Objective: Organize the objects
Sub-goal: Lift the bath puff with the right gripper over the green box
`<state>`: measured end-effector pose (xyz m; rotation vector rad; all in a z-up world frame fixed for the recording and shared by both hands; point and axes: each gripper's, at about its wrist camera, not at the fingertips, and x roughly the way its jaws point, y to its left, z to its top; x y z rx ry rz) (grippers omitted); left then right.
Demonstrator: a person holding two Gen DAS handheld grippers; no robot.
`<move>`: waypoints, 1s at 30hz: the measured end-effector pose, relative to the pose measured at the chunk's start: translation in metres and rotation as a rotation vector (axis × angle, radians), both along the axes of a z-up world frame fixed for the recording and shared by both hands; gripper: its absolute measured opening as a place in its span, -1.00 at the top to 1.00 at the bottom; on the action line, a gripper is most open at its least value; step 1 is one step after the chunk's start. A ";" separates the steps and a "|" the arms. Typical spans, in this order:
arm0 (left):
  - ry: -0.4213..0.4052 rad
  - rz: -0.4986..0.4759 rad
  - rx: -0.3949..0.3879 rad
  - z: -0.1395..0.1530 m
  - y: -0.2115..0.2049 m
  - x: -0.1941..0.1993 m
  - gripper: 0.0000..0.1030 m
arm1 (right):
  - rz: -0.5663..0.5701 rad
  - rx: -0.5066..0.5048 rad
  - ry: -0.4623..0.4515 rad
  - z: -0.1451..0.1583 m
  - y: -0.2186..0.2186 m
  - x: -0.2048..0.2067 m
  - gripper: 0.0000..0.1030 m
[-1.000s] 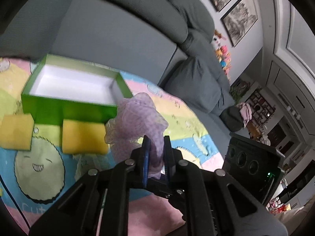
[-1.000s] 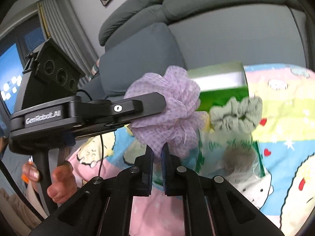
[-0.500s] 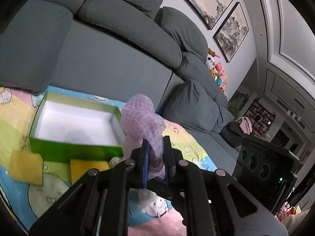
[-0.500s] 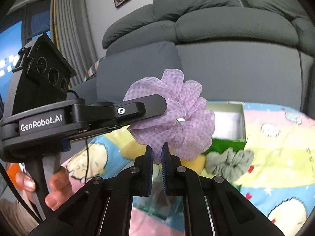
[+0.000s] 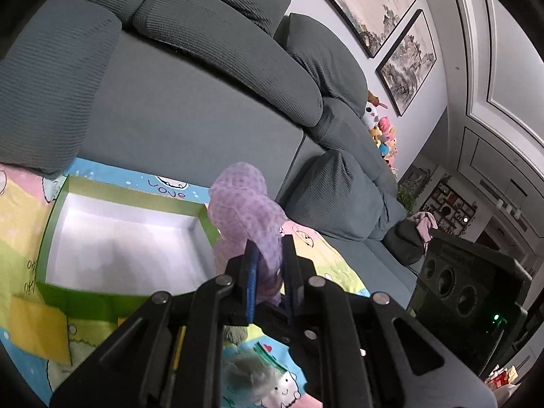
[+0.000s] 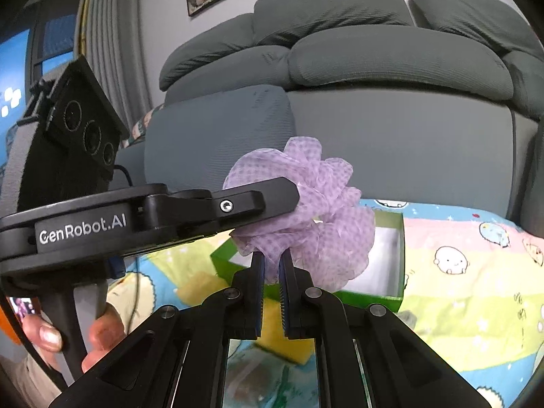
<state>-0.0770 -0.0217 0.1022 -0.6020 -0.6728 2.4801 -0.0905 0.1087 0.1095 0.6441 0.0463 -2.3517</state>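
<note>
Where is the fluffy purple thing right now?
The fluffy purple scrunchie is up in the air, pinched by both the left gripper and the right gripper, just in front of the open green box by the sofa.

Sofa: I see a grey-green sofa (image 5: 190,108) filling the back of both views.
Blanket: a cartoon-print blanket (image 6: 469,272) covers its seat.
Cushion: a loose cushion (image 5: 340,197) lies at the right end.
Wall: I make out two framed paintings (image 5: 384,10).
Toys: plush toys (image 5: 382,132) are piled behind the sofa's far corner.
</note>
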 end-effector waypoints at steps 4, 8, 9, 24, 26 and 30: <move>-0.006 -0.004 -0.035 0.002 0.005 -0.019 0.79 | -0.012 0.005 -0.002 -0.001 -0.002 -0.018 0.83; -0.014 -0.002 -0.056 -0.003 0.002 -0.036 0.78 | -0.018 0.007 -0.017 -0.005 -0.004 -0.036 0.83; -0.020 -0.005 -0.053 -0.006 0.001 -0.041 0.78 | -0.023 0.011 -0.021 -0.007 -0.005 -0.040 0.83; -0.134 0.060 -0.010 -0.040 -0.026 -0.089 0.78 | -0.043 0.100 -0.064 -0.030 -0.025 -0.092 0.83; -0.174 0.085 -0.018 -0.046 -0.029 -0.093 0.78 | -0.054 0.113 -0.093 -0.035 -0.026 -0.098 0.83; -0.237 0.125 -0.038 -0.054 -0.036 -0.098 0.06 | -0.091 0.115 -0.180 -0.045 -0.022 -0.113 0.82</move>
